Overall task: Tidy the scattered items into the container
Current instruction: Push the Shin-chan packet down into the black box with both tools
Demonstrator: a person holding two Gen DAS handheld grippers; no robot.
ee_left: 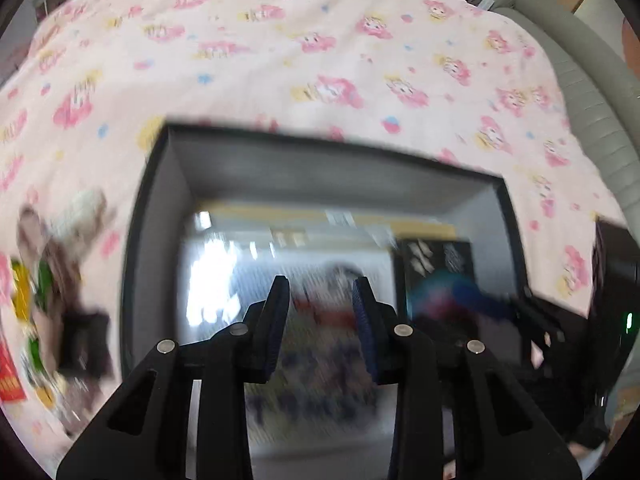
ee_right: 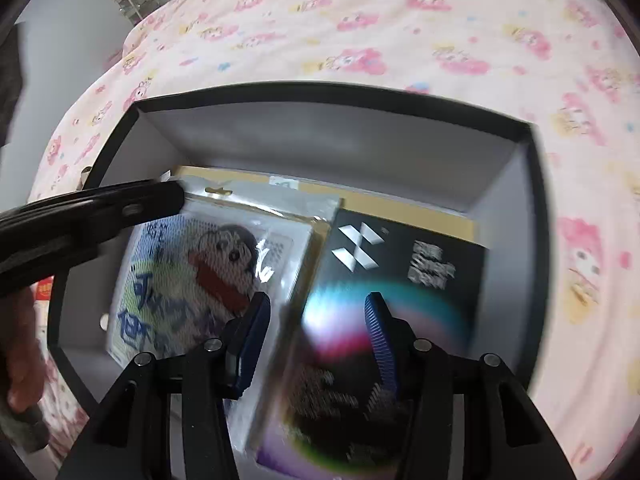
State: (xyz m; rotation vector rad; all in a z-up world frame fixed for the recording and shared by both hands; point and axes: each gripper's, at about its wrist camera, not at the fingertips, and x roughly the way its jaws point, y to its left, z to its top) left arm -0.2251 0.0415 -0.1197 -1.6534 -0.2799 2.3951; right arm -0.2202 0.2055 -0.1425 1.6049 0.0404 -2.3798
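Left gripper (ee_left: 322,292): we hover over the box (ee_left: 320,164), jaws apart, empty.
Right gripper (ee_right: 316,308): our jaws grip the black packet (ee_right: 404,264).

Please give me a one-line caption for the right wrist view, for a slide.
Right hand-held gripper above a black rectangular cardboard box on pink cartoon-print bedding, over a black rainbow-printed package.

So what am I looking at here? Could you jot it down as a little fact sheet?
surface: pink cartoon-print cloth
container: open dark box
inside: cartoon packet, black box
left tongs: open, above the packet
right tongs: around the black box's near end; grip unclear
outside: blurred items left of the box
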